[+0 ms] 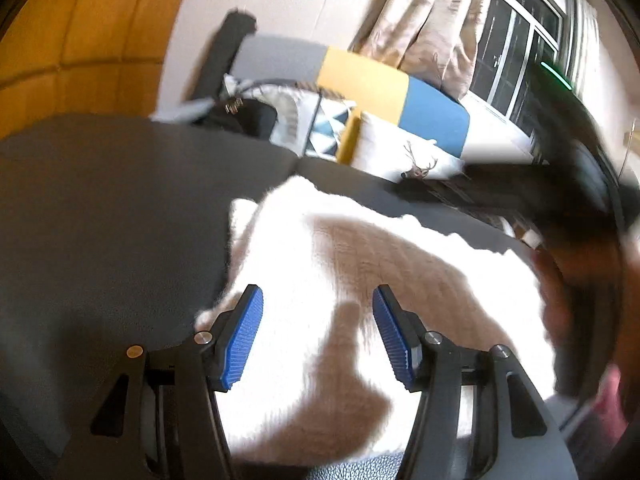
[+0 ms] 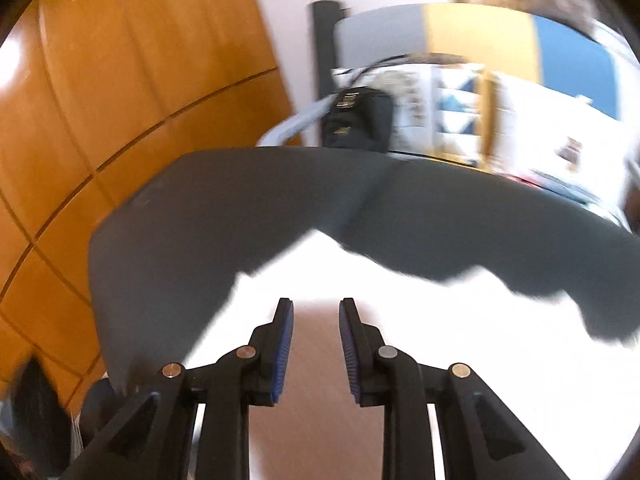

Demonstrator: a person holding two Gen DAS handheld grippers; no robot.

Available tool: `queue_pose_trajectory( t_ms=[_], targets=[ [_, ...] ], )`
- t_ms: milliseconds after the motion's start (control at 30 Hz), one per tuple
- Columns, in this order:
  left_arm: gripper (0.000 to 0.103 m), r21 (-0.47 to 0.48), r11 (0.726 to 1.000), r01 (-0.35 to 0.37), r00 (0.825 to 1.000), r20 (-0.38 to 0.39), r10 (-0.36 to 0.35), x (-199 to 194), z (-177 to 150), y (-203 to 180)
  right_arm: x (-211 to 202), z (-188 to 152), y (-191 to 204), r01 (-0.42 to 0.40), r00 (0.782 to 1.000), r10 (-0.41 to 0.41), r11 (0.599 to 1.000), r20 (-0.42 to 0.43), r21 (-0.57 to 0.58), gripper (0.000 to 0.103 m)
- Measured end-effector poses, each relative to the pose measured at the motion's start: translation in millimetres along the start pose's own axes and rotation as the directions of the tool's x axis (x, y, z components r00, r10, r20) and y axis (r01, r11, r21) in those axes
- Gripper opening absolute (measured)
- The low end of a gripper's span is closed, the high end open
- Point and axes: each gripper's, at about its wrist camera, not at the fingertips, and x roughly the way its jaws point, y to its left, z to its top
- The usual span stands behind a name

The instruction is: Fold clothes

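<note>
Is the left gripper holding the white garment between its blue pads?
No, the left gripper stands open above the white garment, with nothing between its blue pads.

Left gripper [image 1: 318, 332] is hovering with jaws wide apart, nothing between them; right gripper [image 2: 316, 346] is hanging narrowly parted, empty.

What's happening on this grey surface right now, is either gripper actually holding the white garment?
A person is folding a fluffy white garment spread on a dark grey surface, with a gripper in each hand. Neither holds it at this moment. The left gripper hovers over the fabric with jaws wide apart and nothing between the pads. The right gripper is also above the garment, jaws parted, not pinching cloth. Its view is motion-blurred.
</note>
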Motion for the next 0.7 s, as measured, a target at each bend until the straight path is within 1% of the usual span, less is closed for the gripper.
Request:
queue_pose_trajectory(
  t_ms=[67,133,167,200,233,267,300,367,400,467,533,600,667,700],
  targets=[
    [0.060,-0.019,1.000,0.019,1.000,-0.010,-0.019,5,15,15,-23,-29,-10,0.035,0.999,-0.035,0.999,-0.017,0.001,0.024],
    [0.060,-0.016,1.000,0.020,1.000,-0.010,-0.020,11,29,26,-28,-47,-31,0.057,0.998,-0.058,0.998,-0.025,-0.022,0.024],
    [0.060,-0.017,0.999,0.027,0.999,-0.022,-0.027,17,37,31,-31,-54,-32,0.041,0.999,-0.042,0.999,-0.020,-0.021,0.024],
    [0.060,-0.020,0.999,0.047,0.997,-0.053,-0.048,26,43,35,-36,-62,-33,0.025,1.000,-0.025,1.000,-0.015,-0.018,0.024],
    [0.057,-0.019,0.998,0.064,0.994,-0.088,-0.065,35,48,37,-47,-73,-36,0.000,1.000,-0.001,1.000,-0.008,-0.005,0.024],
    [0.052,-0.004,0.997,0.072,0.989,-0.133,-0.071,45,50,36,-41,-70,-31,-0.020,1.000,0.020,1.000,-0.004,0.005,0.024],
    [0.047,0.012,0.997,0.079,0.982,-0.172,-0.076,54,51,35,-37,-69,-25,-0.031,0.999,0.031,0.999,-0.005,0.007,0.024],
    [0.035,0.039,0.995,0.087,0.972,-0.224,-0.076,67,51,32,-43,-70,-11,-0.032,0.999,0.032,0.999,-0.022,0.000,0.024],
    [0.028,0.028,0.996,0.084,0.971,-0.229,-0.075,68,50,34,-39,-73,-7,-0.027,0.999,0.027,1.000,-0.036,-0.007,0.024],
    [0.027,-0.003,0.996,0.085,0.968,-0.237,-0.083,71,50,38,-37,-80,-1,-0.005,0.999,0.004,1.000,-0.046,-0.024,0.024],
    [0.018,-0.018,0.997,0.077,0.968,-0.237,-0.079,72,50,41,-37,-87,1,0.004,0.999,-0.005,1.000,-0.039,-0.017,0.024],
    [0.012,0.001,0.998,0.061,0.970,-0.235,-0.059,73,50,40,-38,-87,0,-0.001,1.000,0.001,1.000,-0.027,0.009,0.024],
    [0.010,0.036,0.999,0.031,0.974,-0.225,-0.022,73,49,38,-43,-85,1,-0.009,1.000,0.009,1.000,-0.007,0.010,0.024],
    [0.010,0.032,0.999,0.020,0.976,-0.219,-0.013,71,48,40,-45,-83,3,-0.015,1.000,0.015,1.000,0.005,0.004,0.024]
  ],
)
